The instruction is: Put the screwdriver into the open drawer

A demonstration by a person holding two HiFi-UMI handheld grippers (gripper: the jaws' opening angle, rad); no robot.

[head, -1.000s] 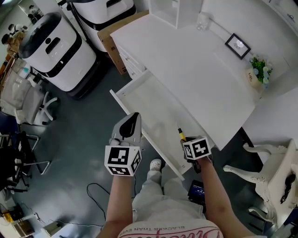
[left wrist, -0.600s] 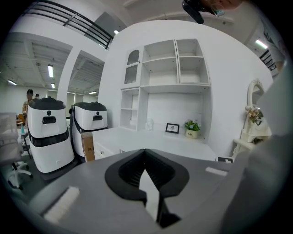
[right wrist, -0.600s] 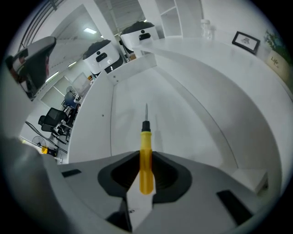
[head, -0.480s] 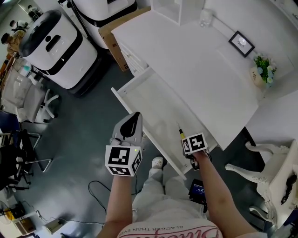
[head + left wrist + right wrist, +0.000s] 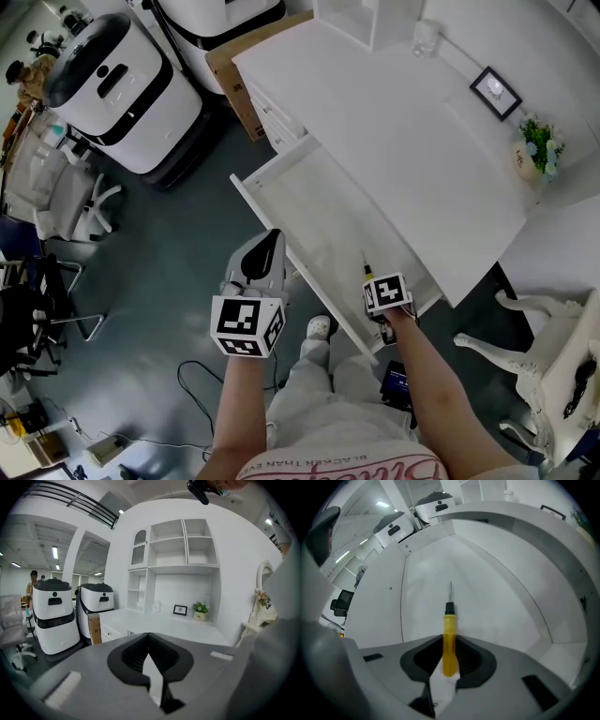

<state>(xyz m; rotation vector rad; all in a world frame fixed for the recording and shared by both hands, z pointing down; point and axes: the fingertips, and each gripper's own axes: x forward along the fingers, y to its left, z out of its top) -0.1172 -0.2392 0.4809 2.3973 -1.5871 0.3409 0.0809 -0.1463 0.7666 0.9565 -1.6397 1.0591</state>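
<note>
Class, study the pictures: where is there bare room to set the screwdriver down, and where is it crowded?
The open white drawer's floor is bare wall to wall beneath the yellow-handled screwdriver. The white desk top's middle is free. Its far edge is crowded: clear glass, black picture frame, small potted plant.

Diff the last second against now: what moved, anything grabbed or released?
The right gripper sank toward the open drawer, still shut on the yellow screwdriver; nothing grabbed or released. The left gripper stayed put, shut and empty, in front of the drawer.
</note>
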